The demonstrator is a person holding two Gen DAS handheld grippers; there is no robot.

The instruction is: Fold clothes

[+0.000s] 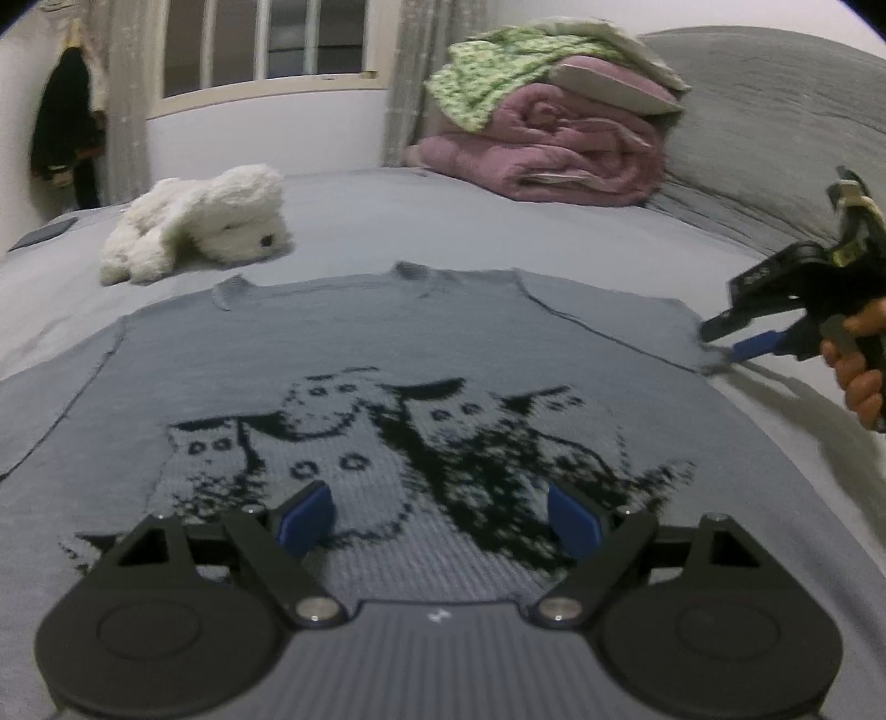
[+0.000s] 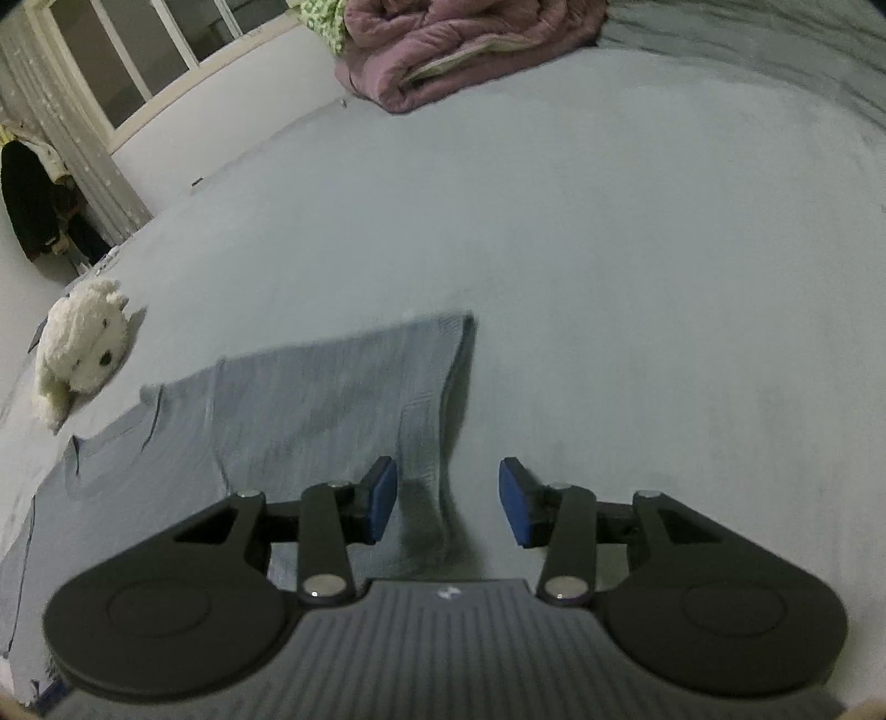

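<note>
While the left tool [image 1: 440,512] hangs over the lower front of the grey sweater [image 1: 354,354], its blue pads [image 1: 307,518] stand wide apart with nothing between them, only the knitted dark cat pattern [image 1: 387,443] showing in the gap. The sweater lies spread flat on the bed [image 1: 343,216], front side up, collar at the far end from this tool, one short sleeve reaching out to the far right. At that sleeve's end the right tool [image 1: 720,343] is in sight, gripped by a hand [image 1: 858,365], its tips at the sleeve's edge; motion blur hides whether they touch the cloth.

From the right tool's [image 2: 448,501] own camera, its pads [image 2: 382,498] are parted, and the sleeve [image 2: 426,421] runs away ahead from the gap between them. The pads do not press on the fabric: open space shows on either side of the strip. The cloth there is blurred.

Beyond the sweater's collar, ahead and to the left of the left tool, a white plush toy [image 1: 205,227] lies on the bed, clear of the garment. Farther ahead and to the right sits a folded pink quilt [image 1: 554,155] with green patterned bedding [image 1: 498,77] stacked on top. A window [image 1: 266,44] and curtains [image 1: 124,94] are on the wall behind.
</note>
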